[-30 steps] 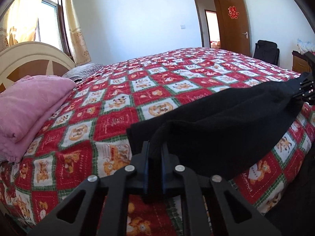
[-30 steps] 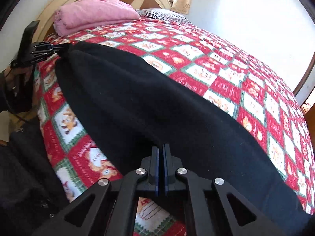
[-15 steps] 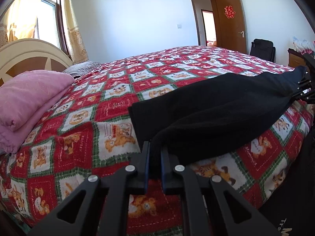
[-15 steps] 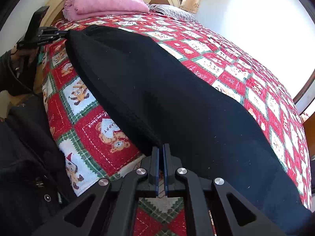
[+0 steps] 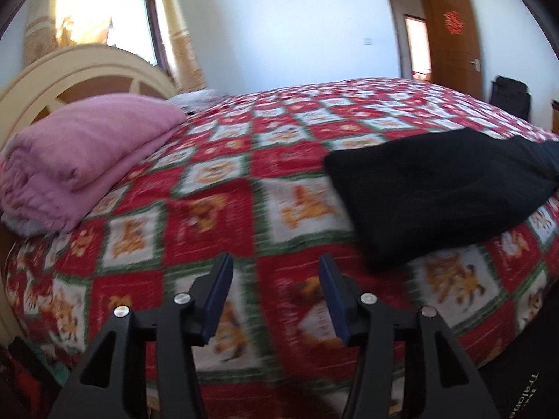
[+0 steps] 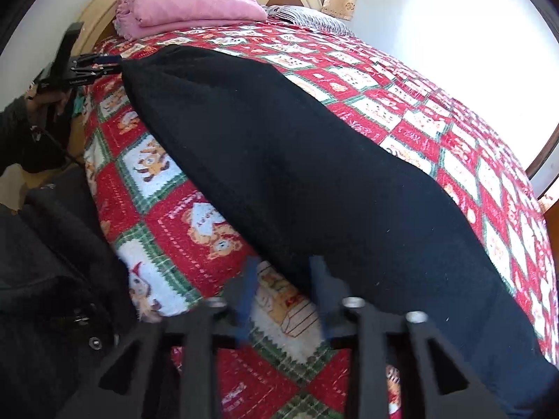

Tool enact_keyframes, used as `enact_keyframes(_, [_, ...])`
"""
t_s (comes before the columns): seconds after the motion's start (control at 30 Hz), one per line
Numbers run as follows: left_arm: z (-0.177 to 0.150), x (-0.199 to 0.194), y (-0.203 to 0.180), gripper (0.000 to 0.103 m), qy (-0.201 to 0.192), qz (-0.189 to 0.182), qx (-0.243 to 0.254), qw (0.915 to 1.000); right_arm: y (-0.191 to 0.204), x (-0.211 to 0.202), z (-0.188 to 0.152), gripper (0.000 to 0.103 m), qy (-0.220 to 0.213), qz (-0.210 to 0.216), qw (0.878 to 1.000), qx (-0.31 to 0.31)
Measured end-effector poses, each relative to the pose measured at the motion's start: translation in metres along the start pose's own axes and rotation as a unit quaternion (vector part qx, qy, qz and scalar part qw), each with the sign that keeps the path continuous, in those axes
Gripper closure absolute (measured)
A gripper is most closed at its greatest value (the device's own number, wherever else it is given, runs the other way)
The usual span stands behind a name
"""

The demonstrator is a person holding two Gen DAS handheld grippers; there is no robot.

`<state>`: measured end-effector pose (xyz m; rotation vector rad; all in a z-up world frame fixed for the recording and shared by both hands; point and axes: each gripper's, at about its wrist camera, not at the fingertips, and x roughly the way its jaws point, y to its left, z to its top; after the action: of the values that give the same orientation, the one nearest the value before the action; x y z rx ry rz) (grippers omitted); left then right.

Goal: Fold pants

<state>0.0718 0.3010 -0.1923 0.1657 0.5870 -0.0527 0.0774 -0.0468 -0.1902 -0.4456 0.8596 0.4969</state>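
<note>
Here the left gripper (image 5: 274,293) hangs over the near edge of the bed, fingers spread wide, nothing between the blue pads (image 5: 219,296). Only the patterned quilt (image 5: 216,216) shows in the gap. The black pants (image 5: 429,195) lie flat on the quilt at about two o'clock from this gripper, apart from it, the near corner of the cloth just beyond the right-hand finger.

Right wrist view: the right gripper (image 6: 283,293) is also parted, both fingers blurred. The pants (image 6: 297,174) stretch as one long dark band from the frame's four o'clock corner up to ten o'clock, along the bed's edge. Their lower hem lies close against the right-hand finger; blur prevents telling whether cloth and finger touch. Nothing is pinched between the pads.

At ten o'clock in this view the left gripper (image 6: 104,63) shows small, its tip right at the far end of the pants; contact there cannot be judged.

Folded pink blanket (image 5: 84,153) sits at the head of the bed at nine o'clock in the left view, against the cream headboard (image 5: 80,76). A striped pillow (image 6: 307,19) lies beside the blanket. Open wooden door (image 5: 454,38) at one o'clock on the far wall.
</note>
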Motion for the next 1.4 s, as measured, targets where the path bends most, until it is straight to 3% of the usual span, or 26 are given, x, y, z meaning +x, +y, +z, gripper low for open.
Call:
enact_keyframes(0.1, [-0.002, -0.004, 0.021, 0.049, -0.004, 0.009, -0.055, 0.9985, 0.002, -0.009, 0.0, 0.059, -0.004, 0.014, 1.0, 0.001])
enact_keyframes(0.23, [0.016, -0.018, 0.007, 0.049, -0.036, 0.01, -0.047, 0.9982, -0.004, -0.025, 0.007, 0.059, -0.025, 0.054, 0.998, 0.025])
enact_keyframes(0.3, [0.034, -0.027, -0.011, 0.048, -0.064, -0.011, -0.036, 0.9972, -0.011, -0.03, 0.019, 0.059, -0.038, 0.075, 0.996, 0.042])
enact_keyframes(0.43, [0.064, -0.029, -0.06, 0.042, -0.098, -0.091, -0.02, 0.9907, -0.023, -0.026, 0.05, 0.059, -0.06, 0.088, 0.992, 0.061])
enact_keyframes(0.53, [0.065, -0.011, -0.108, 0.042, -0.088, -0.142, 0.013, 0.9859, -0.043, -0.011, 0.083, 0.059, -0.075, 0.105, 0.986, 0.104])
enact_keyframes(0.67, [0.043, 0.016, -0.151, 0.042, -0.036, -0.17, 0.067, 0.9824, -0.065, 0.019, 0.123, 0.059, -0.083, 0.127, 0.976, 0.155])
enact_keyframes(0.73, [0.029, 0.025, -0.157, 0.042, -0.011, -0.181, 0.075, 0.9806, -0.077, 0.04, 0.141, 0.059, -0.074, 0.159, 0.966, 0.19])
enact_keyframes(0.77, [0.023, 0.022, -0.155, 0.041, -0.029, -0.179, 0.069, 0.9811, -0.082, 0.055, 0.151, 0.059, -0.061, 0.183, 0.958, 0.213])
enact_keyframes(0.87, [0.022, 0.021, -0.145, 0.04, -0.027, -0.2, 0.037, 0.9787, -0.087, 0.09, 0.17, 0.059, -0.032, 0.21, 0.944, 0.251])
enact_keyframes(1.0, [0.018, 0.015, -0.149, 0.04, -0.033, -0.197, 0.051, 0.9786, -0.076, 0.123, 0.177, 0.063, 0.011, 0.254, 0.927, 0.274])
enact_keyframes(1.13, [0.016, 0.017, -0.149, 0.04, -0.04, -0.201, 0.046, 0.9777, -0.045, 0.115, 0.168, 0.064, 0.028, 0.284, 0.937, 0.202])
enact_keyframes(1.23, [0.017, 0.018, -0.15, 0.04, -0.044, -0.199, 0.044, 0.9779, -0.038, 0.109, 0.163, 0.064, 0.036, 0.279, 0.943, 0.179])
enact_keyframes(1.33, [0.016, 0.018, -0.151, 0.039, -0.044, -0.197, 0.046, 0.9783, -0.052, 0.116, 0.165, 0.064, 0.034, 0.293, 0.931, 0.214])
enact_keyframes(1.4, [0.016, 0.017, -0.15, 0.039, -0.044, -0.197, 0.047, 0.9783, -0.062, 0.126, 0.168, 0.063, 0.034, 0.315, 0.915, 0.25])
